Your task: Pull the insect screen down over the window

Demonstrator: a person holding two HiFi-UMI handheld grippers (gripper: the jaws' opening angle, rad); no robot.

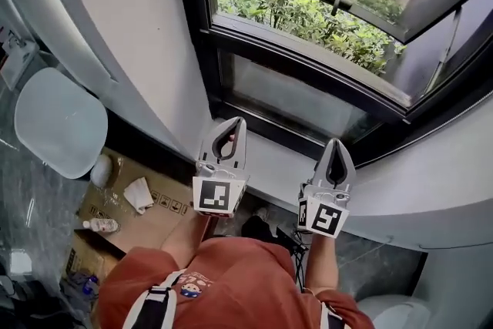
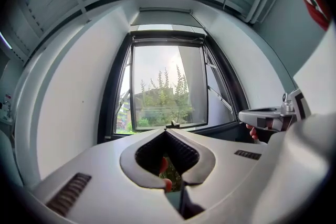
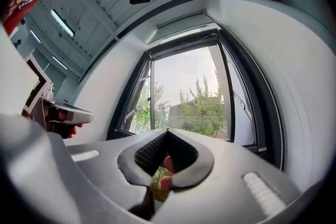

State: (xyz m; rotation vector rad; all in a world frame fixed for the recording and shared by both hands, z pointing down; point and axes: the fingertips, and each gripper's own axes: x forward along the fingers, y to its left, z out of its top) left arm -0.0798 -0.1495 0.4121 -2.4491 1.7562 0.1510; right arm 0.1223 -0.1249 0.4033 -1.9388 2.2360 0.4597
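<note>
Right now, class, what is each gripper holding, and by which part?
Nothing is held: the left gripper and the right gripper are both shut and empty.

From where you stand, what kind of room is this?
Probably a small washroom, though I can't be sure. There is a black-framed window open onto shrubs, what looks like a white toilet at the lower right, and flattened cardboard on the floor.
</note>
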